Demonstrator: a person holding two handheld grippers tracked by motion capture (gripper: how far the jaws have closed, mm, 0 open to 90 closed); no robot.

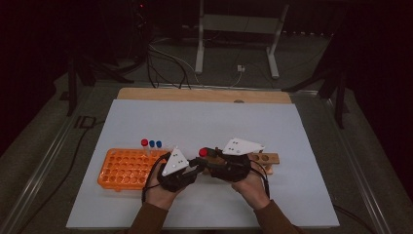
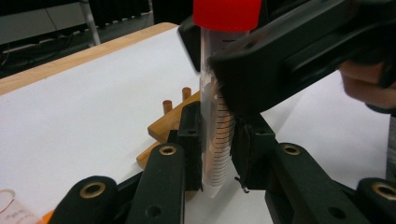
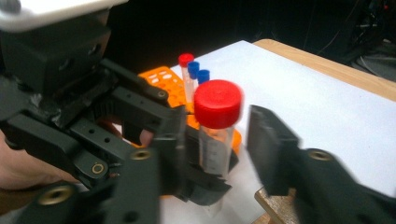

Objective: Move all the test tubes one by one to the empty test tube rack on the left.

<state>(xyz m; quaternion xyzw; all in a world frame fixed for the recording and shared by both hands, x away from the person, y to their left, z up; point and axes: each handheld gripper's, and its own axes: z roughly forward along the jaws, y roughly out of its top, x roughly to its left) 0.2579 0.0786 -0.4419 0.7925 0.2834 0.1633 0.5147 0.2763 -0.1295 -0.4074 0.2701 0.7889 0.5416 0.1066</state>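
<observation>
Jaws of the left gripper (image 2: 217,154) are clamped on the lower part of a clear tube with a red cap (image 2: 219,93), their pads pressed to its marked wall on both sides. Jaws of the right gripper (image 3: 219,140) stand apart around the upper part of the same tube (image 3: 215,130): one pad sits just beside the wall at 9 o'clock, the other is off it at 3 o'clock, with daylight between.

From the high view, the tube (image 1: 203,152) hangs above the tabletop (image 1: 204,122) between the two hands, near the middle of the near half. It stands close to upright, long axis vertical, cap at 12 o'clock and tapered tip at 6 o'clock, tilted only slightly.

This looks like a hand-over from one gripper to the other, with the left now carrying the tube and the right letting go. The likely next move calls for the right gripper (image 1: 221,161) to back straight away without brushing the cap, while the left gripper (image 1: 187,168) keeps the tube vertical for a rack hole.

Outward from the tube, a wooden rack (image 1: 265,160) lies at 3 o'clock, partly under the right hand. An orange rack (image 1: 122,170) sits at 9 o'clock, with three small capped tubes (image 1: 151,145), one red and two blue, standing at its far edge.
</observation>
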